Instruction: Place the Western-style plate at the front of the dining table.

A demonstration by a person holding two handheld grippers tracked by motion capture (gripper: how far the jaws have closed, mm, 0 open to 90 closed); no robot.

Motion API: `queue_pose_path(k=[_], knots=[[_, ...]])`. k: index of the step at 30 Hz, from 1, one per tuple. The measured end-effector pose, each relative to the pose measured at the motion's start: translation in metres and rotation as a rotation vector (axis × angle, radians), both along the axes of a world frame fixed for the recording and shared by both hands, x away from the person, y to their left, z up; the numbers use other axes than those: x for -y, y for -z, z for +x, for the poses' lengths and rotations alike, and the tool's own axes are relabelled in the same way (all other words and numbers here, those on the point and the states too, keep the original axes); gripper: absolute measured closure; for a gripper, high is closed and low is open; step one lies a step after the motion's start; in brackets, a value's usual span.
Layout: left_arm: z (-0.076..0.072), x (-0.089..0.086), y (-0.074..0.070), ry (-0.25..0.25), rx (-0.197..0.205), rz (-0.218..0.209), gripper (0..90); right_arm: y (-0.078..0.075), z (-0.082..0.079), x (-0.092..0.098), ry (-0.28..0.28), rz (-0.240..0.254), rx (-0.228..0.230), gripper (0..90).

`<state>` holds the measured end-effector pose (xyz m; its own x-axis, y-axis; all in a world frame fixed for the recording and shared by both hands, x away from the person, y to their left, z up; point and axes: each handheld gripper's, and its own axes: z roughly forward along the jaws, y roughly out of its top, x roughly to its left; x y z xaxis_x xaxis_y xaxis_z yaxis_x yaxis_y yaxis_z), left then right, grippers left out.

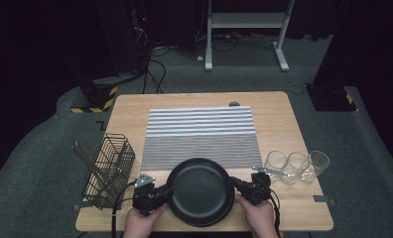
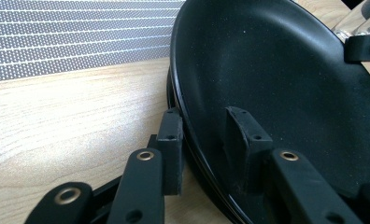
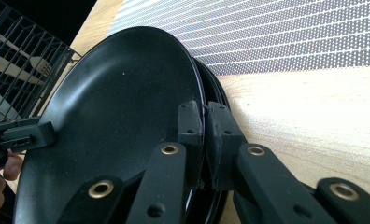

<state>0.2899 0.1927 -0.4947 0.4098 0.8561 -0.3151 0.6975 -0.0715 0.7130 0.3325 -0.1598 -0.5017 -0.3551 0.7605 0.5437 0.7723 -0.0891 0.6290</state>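
Observation:
A stack of black plates (image 1: 200, 191) lies at the near edge of the wooden table (image 1: 130, 114), between my two grippers. My left gripper (image 1: 165, 191) straddles the stack's left rim (image 2: 178, 112): one finger (image 2: 171, 140) sits outside against the rims, the other (image 2: 244, 135) stands inside the top plate (image 2: 276, 84), with a gap to the rim. My right gripper (image 1: 234, 184) is shut on the top plate's right rim (image 3: 203, 116), its pads pinching the thin edge. The top plate (image 3: 122, 107) stands slightly off the lower rims (image 3: 218, 88) there.
A black wire basket (image 1: 110, 168) with cutlery stands at the left, close to the left hand. Three clear glasses (image 1: 296, 166) stand in a row right of the right gripper. A grey striped mat (image 1: 199, 136) covers the table's middle behind the plates.

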Motion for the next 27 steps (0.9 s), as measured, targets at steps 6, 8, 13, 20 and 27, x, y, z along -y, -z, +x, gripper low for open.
queue_pose_path(k=[6, 8, 13, 20, 27], knots=[[0.001, -0.001, -0.001, -0.004, 0.009, -0.004, 68.5, -0.002, 0.002, -0.002, 0.005, -0.005, 0.003, 84.7], [0.002, -0.001, -0.003, -0.007, 0.015, -0.007, 69.0, -0.003, 0.004, -0.002, 0.006, -0.006, 0.005, 84.7], [0.007, -0.001, -0.004, -0.007, 0.031, 0.001, 69.6, -0.004, 0.007, -0.003, 0.014, -0.009, 0.009, 84.8], [0.016, 0.0, -0.004, -0.002, 0.043, -0.003, 69.5, -0.003, 0.013, -0.003, 0.031, -0.002, 0.004, 84.8], [0.027, 0.001, -0.002, 0.004, 0.057, -0.008, 69.5, -0.006, 0.019, -0.003, 0.043, -0.017, 0.015, 84.9]])
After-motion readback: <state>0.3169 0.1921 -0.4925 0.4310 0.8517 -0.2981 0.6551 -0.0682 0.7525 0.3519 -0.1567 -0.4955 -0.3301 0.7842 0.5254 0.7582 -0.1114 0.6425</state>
